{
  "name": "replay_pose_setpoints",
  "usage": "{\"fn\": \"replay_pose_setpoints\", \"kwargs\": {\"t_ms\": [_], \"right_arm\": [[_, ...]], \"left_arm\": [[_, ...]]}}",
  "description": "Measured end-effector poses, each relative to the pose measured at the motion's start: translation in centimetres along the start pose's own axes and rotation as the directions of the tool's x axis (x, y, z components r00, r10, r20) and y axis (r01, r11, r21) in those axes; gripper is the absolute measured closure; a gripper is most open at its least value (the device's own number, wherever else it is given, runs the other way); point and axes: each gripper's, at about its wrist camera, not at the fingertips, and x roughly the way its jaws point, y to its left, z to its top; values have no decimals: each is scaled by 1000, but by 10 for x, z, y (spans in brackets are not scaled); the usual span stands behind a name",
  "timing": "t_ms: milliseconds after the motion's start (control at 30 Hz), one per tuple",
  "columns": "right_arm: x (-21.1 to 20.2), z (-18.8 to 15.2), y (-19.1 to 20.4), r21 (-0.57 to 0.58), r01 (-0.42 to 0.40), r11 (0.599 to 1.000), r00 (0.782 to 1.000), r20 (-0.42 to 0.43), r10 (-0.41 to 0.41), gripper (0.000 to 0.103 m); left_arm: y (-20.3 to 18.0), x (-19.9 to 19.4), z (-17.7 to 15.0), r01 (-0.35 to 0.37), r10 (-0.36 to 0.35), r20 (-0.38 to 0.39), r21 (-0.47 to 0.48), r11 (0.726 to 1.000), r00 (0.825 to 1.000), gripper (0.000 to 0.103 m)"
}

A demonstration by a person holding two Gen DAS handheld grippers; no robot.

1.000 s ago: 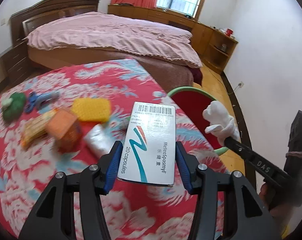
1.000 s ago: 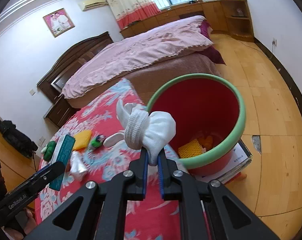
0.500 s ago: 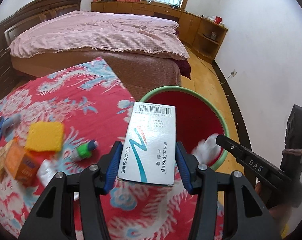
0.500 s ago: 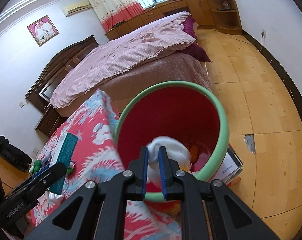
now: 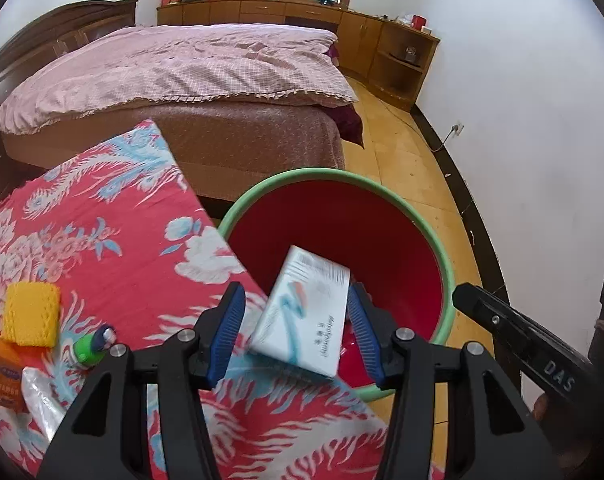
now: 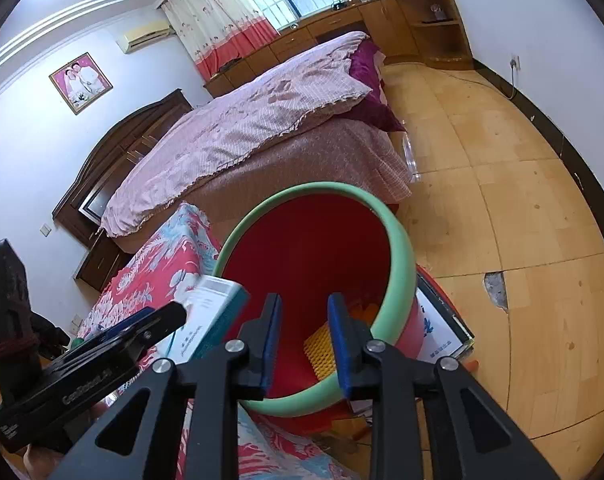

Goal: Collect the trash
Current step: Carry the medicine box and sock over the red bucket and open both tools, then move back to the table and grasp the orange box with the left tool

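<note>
- Two tools hang over the red bin (image 5: 342, 220) beside the counter (image 5: 102, 248).
- Left tool (image 5: 294, 332): jaws apart, the tilted, blurred medicine box (image 5: 302, 320) loose between them, its left edge clear of the pad, above the bin's mouth.
- Right tool (image 6: 304, 336): jaws opening, nothing between them.

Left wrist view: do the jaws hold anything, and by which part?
Apparently nothing: the white cardboard medicine box sits tilted and blurred between the jaws of the left gripper, clear of one pad, over the green-rimmed red bin.
</note>
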Motion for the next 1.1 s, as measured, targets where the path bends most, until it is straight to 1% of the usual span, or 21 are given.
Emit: {"fn": "replay_pose_setpoints", "kwargs": {"t_ms": [100,267,433,533,633,800,1000,1067,1100], "right_arm": [[-4,0,-4,4,-2,1000,1000,5,2,72],[-8,-1,-8,14,-2,1000,1000,8,2,67],[-11,-2,-6,14,-7,1000,1000,6,7,58],[-14,-5,-2,7,-10,1000,1000,3,10,55],[-18,-10,6,-5,-17,1000,1000,-1,17,50],[-22,-20,23,-31,-37,999,999,-11,37,45],[-18,-32,46,-66,-60,996,997,-52,56,41],[-15,-36,53,-84,-68,994,996,-72,62,36],[-15,-38,57,-94,-70,993,995,-78,63,35]], "left_arm": [[-3,0,1,6,-6,3,-2,1000,1000,49],[-5,-4,0,-6,6,9,-1,1000,1000,49],[4,-20,-8,-10,11,21,-34,999,1000,49],[11,-32,-13,-19,21,31,-47,999,999,49],[21,-45,-20,-34,37,43,-65,997,998,49],[40,-62,-30,-60,66,56,-103,993,996,49],[68,-78,-45,-93,105,65,-169,981,992,49],[77,-83,-49,-108,122,65,-188,976,990,49],[82,-85,-51,-116,131,66,-197,974,989,49]]}}
